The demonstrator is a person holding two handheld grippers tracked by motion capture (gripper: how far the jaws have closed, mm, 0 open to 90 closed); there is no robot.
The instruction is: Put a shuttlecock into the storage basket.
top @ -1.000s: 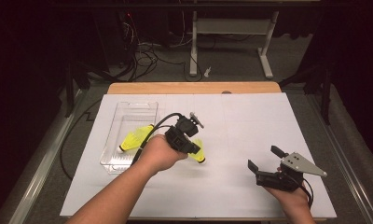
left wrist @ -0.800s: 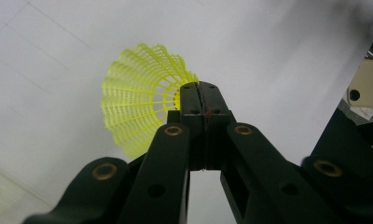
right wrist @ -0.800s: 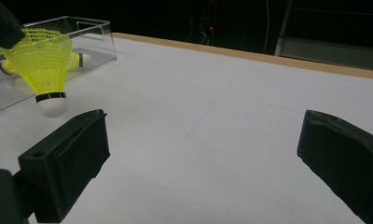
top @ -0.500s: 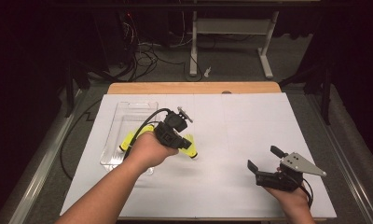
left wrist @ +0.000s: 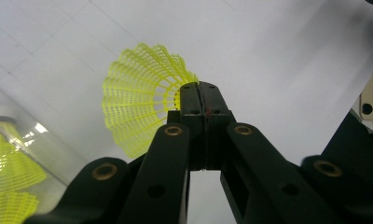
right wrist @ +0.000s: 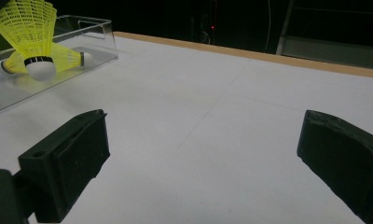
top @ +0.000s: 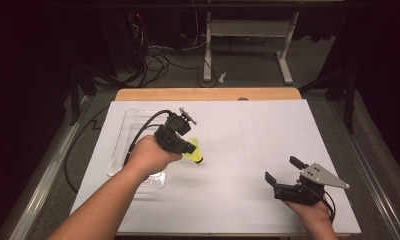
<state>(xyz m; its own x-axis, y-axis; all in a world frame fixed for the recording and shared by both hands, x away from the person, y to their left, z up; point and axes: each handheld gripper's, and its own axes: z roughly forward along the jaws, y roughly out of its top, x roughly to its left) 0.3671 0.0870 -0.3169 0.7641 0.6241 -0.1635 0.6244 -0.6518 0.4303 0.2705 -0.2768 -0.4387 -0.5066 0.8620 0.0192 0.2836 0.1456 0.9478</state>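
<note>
A yellow plastic shuttlecock (top: pixel 194 154) (left wrist: pixel 133 107) hangs above the white table, cork down. My left gripper (top: pixel 187 146) (left wrist: pixel 201 100) is shut on the rim of its mesh skirt. From the right gripper view the same shuttlecock (right wrist: pixel 28 32) hangs in front of a clear tray (right wrist: pixel 98 35), white cork lowest. The tray (top: pixel 122 136) lies left of my left hand and holds other yellow shuttlecocks (left wrist: pixel 7 172). My right gripper (top: pixel 281 169) (right wrist: pixel 203 154) rests near the front right of the table, open, nothing between its jaws.
A white sheet (top: pixel 258 135) covers the table, with a wooden strip (top: pixel 208 94) along the far edge. Beyond it the dark floor carries cables (top: pixel 158 55) and a desk frame (top: pixel 248 30). A metal rail (top: pixel 43 175) runs along the table's left side.
My left hand has carried the shuttlecock leftward and a little upward, closer to the clear tray. The right gripper has stayed where it was, still open.
</note>
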